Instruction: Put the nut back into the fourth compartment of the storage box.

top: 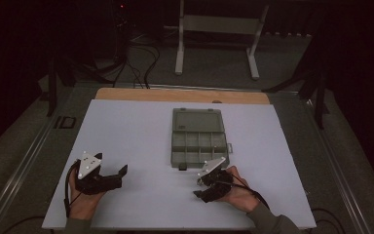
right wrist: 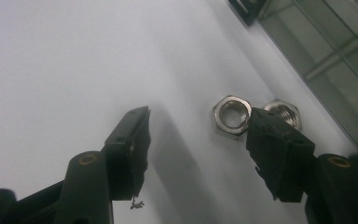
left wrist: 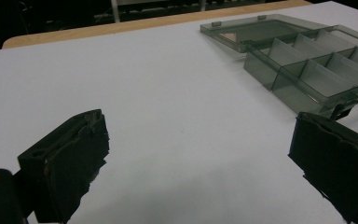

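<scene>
Two steel hex nuts lie side by side on the white tabletop in the right gripper view, one [right wrist: 232, 115] nearer the middle and one [right wrist: 284, 112] partly behind the right jaw. My right gripper [right wrist: 199, 113] is open, and its right jaw tip sits at the first nut's edge while the left jaw stands well clear. In the high view the right gripper [top: 198, 187] sits just below the compartment box's front edge. My left gripper [top: 117, 178] rests at the front left, and its jaws are wide apart with nothing between them [left wrist: 200, 119].
A clear grey compartment box [top: 175, 153] lies mid-table with its lid folded back and its cells looking empty [left wrist: 279, 74]. The white board [top: 126, 131] ends at a wooden strip [top: 182, 95] at the back. A metal stand [top: 216, 24] is on the floor beyond.
</scene>
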A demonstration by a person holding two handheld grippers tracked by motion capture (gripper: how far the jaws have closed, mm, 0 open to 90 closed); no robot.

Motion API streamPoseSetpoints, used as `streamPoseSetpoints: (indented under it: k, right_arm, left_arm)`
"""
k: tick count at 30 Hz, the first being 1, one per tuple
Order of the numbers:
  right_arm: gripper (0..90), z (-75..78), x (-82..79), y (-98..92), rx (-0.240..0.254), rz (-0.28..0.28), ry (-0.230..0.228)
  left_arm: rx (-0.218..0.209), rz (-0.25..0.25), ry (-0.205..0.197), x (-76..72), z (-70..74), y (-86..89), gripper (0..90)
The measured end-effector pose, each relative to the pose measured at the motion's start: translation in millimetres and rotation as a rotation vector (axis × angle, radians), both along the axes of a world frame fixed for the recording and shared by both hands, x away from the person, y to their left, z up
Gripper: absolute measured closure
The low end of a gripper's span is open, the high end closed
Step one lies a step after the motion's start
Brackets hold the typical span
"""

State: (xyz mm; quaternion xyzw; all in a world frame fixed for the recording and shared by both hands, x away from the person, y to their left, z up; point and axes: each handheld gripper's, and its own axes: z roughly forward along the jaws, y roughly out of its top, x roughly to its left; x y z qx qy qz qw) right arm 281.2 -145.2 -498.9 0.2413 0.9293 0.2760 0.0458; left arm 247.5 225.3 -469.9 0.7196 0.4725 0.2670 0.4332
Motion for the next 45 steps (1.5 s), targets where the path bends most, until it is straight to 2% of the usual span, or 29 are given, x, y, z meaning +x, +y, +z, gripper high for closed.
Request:
streamPoseSetpoints:
  k: [5, 10, 12, 17, 30, 35, 45]
  right_arm:
    - [40.1, -0.5, 3.1, 5.5, -0.015, 0.001, -0.015]
    - [44.8, -2.6, 7.5, 12.0, -0.024, 0.007, -0.01]
    - [48.1, -4.4, 9.5, 17.5, -0.046, 0.014, -0.014]
    - [58.1, -3.2, 11.5, 17.3, -0.058, 0.014, -0.006]
    - [69.6, -1.0, 10.0, 18.6, -0.094, 0.032, -0.001]
    - [70.1, -0.3, 8.9, 20.3, -0.108, 0.035, -0.007]
    - [70.2, -0.1, 10.2, 20.1, -0.103, 0.03, 0.004]
  left_arm:
    - [0.0, 0.002, 0.001, 0.2, -0.2, 0.3, 4.5]
    - [0.002, 0.0, 0.001, 0.1, -0.2, 0.0, 4.5]
    - [-0.003, 0.001, 0.0, 0.1, -0.2, 0.4, 4.5]
    - [-0.005, 0.0, 0.0, 0.2, -0.2, 1.1, 4.5]
    - [0.002, -0.005, 0.004, 0.6, -1.0, -1.5, 4.4]
    - [0.0, -0.006, 0.003, 0.6, -0.9, -1.2, 4.4]
    - [0.001, -0.006, 0.005, 1.3, -1.4, -1.0, 4.4]
